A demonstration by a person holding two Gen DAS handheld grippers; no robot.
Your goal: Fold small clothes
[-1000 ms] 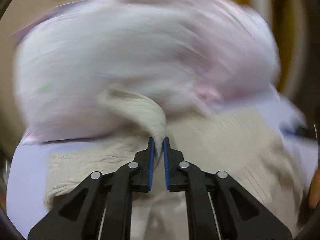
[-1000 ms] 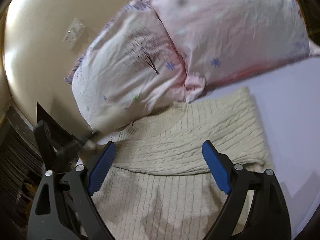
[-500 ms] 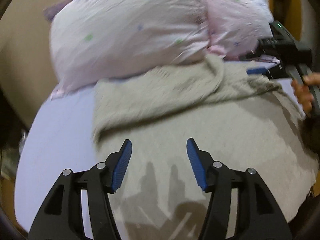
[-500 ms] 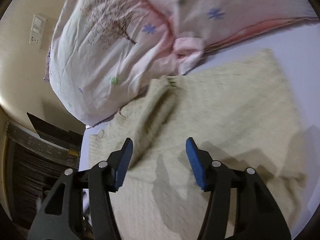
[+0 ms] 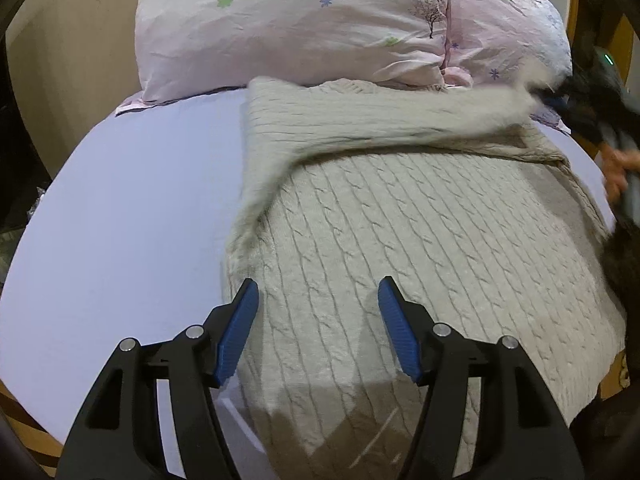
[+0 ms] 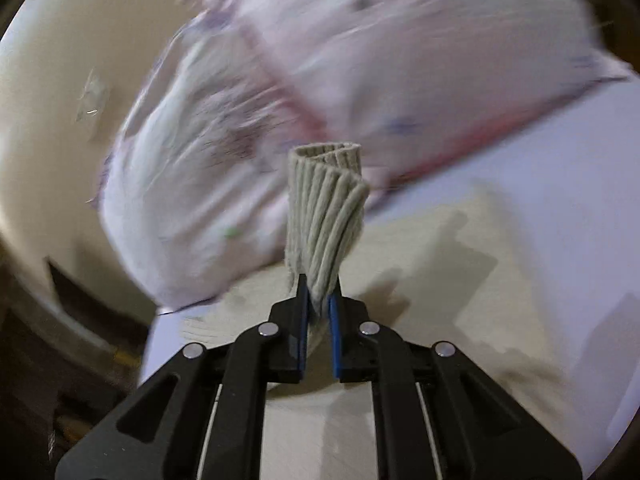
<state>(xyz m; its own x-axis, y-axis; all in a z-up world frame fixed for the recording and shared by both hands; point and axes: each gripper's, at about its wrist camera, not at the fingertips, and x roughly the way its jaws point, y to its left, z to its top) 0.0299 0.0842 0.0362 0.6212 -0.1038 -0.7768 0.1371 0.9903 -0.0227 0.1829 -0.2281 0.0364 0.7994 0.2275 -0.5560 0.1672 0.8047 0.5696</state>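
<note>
A cream cable-knit sweater point(image 5: 420, 240) lies flat on a lavender bed sheet point(image 5: 120, 220). One sleeve point(image 5: 380, 120) is stretched across its upper part toward the right. My left gripper point(image 5: 316, 320) is open and empty, low over the sweater's left lower part. My right gripper point(image 6: 318, 304) is shut on the ribbed sleeve cuff point(image 6: 326, 216), which stands up between the jaws. The right gripper also shows in the left wrist view point(image 5: 596, 96), blurred, at the far right by the sleeve's end. The sweater body point(image 6: 460, 280) lies blurred beneath it.
A large pink floral pillow point(image 5: 320, 20) lies along the sweater's far edge, also in the right wrist view point(image 6: 320, 80). A beige wall point(image 6: 60, 60) with a socket lies behind it. The wooden bed frame point(image 5: 24, 424) shows at the lower left. A hand point(image 5: 616, 168) holds the right gripper.
My left gripper let go of the sleeve, opened and drew back over the sweater body. My right gripper closed on the sleeve cuff and is pulling it to the right.
</note>
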